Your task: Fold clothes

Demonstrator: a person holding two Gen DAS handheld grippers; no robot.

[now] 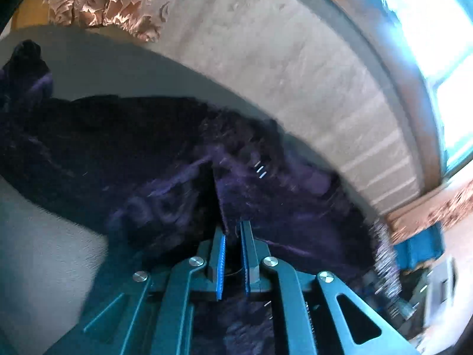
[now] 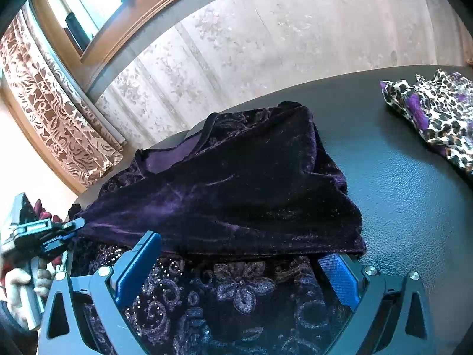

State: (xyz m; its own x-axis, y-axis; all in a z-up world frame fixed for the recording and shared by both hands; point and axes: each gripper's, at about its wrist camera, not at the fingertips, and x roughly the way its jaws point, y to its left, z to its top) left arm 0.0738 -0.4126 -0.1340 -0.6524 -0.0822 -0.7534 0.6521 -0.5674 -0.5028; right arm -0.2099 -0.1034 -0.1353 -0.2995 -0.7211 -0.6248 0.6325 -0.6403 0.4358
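Note:
A dark purple velvet garment (image 2: 236,183) lies bunched on the dark table (image 2: 399,192), one layer folded over a beaded, flower-embroidered part (image 2: 245,290). My right gripper (image 2: 239,248) is open, its blue pads spread wide just above the embroidered part with nothing between them. At the left of the right wrist view, my left gripper (image 2: 75,224) pinches the garment's stretched corner, held by a person's hand (image 2: 17,284). In the left wrist view my left gripper (image 1: 233,230) is shut on a raised edge of the garment (image 1: 147,148).
A leopard-print cloth with purple flowers (image 2: 437,121) lies at the table's far right. A patterned brown curtain (image 2: 53,118) and a window frame stand to the left, with a pale wallpapered wall (image 2: 266,29) behind the table's far edge.

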